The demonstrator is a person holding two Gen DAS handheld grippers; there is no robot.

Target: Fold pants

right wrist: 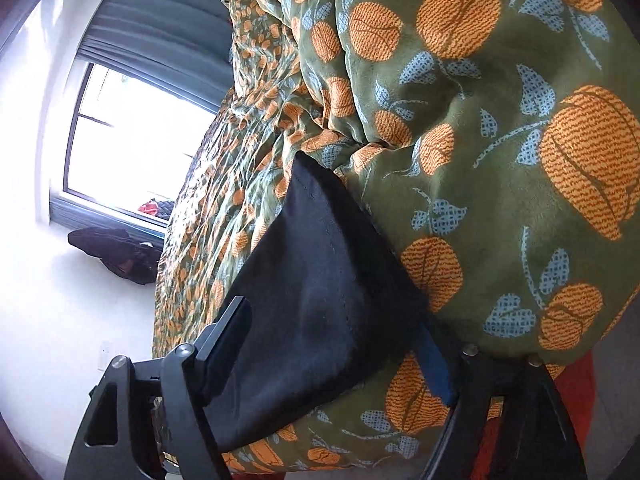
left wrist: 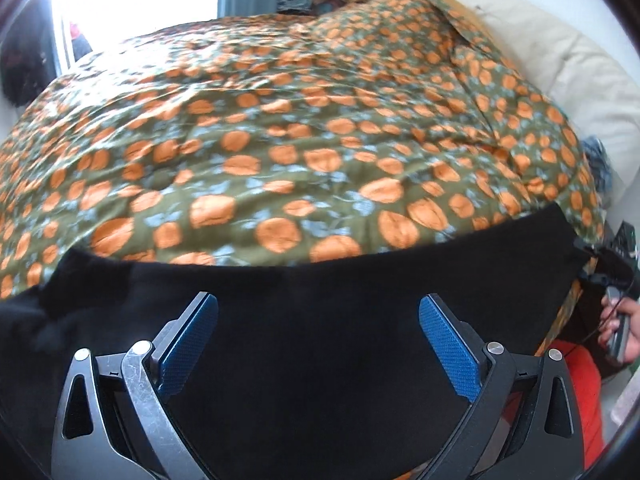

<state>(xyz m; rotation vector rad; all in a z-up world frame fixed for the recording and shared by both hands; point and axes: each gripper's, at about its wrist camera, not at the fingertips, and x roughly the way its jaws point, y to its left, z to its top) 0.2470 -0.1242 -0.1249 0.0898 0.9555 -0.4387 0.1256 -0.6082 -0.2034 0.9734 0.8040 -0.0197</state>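
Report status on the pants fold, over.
Left gripper open above the black pants, nothing pinched. Right gripper open, pants edge between its jaws, not yet clamped. Pants spread on the patterned blanket. Nothing in the way.

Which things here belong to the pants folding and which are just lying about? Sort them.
Belongs to the job:
black pants
left hand-held gripper, open
right hand-held gripper, fabric between its fingers

Just lying about:
pumpkin-print quilt
cream pillow
dark clothing on the floor
curtain
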